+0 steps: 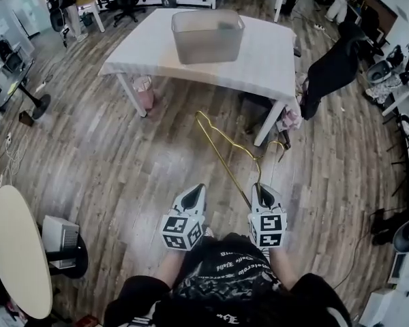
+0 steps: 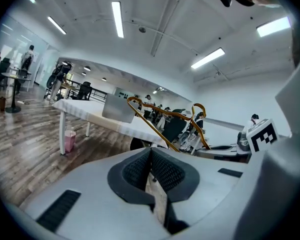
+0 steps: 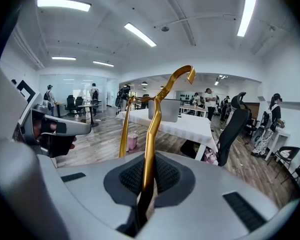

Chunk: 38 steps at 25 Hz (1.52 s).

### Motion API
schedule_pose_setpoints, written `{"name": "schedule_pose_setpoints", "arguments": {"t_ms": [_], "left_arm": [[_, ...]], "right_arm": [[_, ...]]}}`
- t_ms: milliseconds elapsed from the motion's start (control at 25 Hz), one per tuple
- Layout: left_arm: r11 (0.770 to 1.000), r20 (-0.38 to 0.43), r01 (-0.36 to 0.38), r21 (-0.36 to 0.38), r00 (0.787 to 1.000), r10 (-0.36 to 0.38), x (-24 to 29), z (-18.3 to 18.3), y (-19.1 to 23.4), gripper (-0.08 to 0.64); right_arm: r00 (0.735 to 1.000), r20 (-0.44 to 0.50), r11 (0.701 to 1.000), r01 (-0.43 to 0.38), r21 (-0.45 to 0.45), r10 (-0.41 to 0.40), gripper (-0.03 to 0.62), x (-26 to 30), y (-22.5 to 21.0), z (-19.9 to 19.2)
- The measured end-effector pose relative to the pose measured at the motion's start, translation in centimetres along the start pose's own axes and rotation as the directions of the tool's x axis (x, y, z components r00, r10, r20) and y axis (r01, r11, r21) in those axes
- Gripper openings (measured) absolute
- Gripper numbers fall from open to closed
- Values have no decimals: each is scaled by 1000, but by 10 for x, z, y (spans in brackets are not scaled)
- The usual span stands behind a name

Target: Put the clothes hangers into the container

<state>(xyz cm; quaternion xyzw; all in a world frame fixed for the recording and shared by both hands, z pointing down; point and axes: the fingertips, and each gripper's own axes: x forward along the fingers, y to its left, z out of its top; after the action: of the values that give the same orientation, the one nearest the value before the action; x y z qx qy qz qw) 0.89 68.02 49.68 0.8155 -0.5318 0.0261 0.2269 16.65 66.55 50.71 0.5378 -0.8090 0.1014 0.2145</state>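
A gold wire clothes hanger [image 1: 225, 152] sticks out over the wooden floor from my right gripper [image 1: 262, 189], which is shut on its lower wire. In the right gripper view the hanger [image 3: 151, 134] rises from between the pads of the right gripper [image 3: 148, 176], hook at the top. My left gripper [image 1: 193, 192] is beside it at the left, shut with nothing in it; its pads [image 2: 162, 171] meet at the tip. The hanger [image 2: 162, 115] shows to its right. The translucent grey container [image 1: 208, 36] stands on a white table [image 1: 259, 63] ahead.
A pink bin [image 1: 144, 95] stands under the table's left leg. A black chair [image 1: 334, 67] draped with dark cloth is at the table's right. A round pale table [image 1: 13, 251] is at my left. Desks, chairs and people fill the room's far side.
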Motion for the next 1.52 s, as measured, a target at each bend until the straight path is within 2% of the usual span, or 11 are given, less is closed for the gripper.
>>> {"name": "schedule_pose_setpoints", "arguments": {"t_ms": [200, 440, 680, 800, 920, 1080, 1280, 1520], "left_arm": [[999, -20, -12, 42, 1000, 13, 1, 2, 31, 20], [1000, 10, -4, -14, 1000, 4, 6, 9, 53, 20], [1000, 10, -11, 7, 1000, 11, 41, 18, 71, 20], [1000, 15, -18, 6, 1000, 18, 68, 30, 75, 20], [1000, -29, -25, 11, 999, 26, 106, 32, 79, 20], [1000, -46, -22, 20, 999, 23, 166, 45, 79, 20], [996, -7, -84, 10, 996, 84, 249, 76, 83, 20], [987, 11, -158, 6, 987, 158, 327, 88, 83, 20]], "right_arm": [[999, 7, 999, 43, 6, -43, 8, 15, 12, 8], [999, 22, 999, 44, 23, -45, 8, 28, 19, 16], [999, 16, 999, 39, 14, -39, 8, 67, 3, 27], [1000, 15, 1000, 21, 13, -21, 9, 93, -15, 39], [999, 40, 1000, -17, 24, 16, 9, 126, -38, 53], [998, 43, 999, -34, -18, 35, 9, 176, -84, 72], [996, 44, 996, -77, -47, 79, 8, 238, -142, 95], [989, 33, 986, -142, -85, 145, 9, 303, -195, 111]]}}
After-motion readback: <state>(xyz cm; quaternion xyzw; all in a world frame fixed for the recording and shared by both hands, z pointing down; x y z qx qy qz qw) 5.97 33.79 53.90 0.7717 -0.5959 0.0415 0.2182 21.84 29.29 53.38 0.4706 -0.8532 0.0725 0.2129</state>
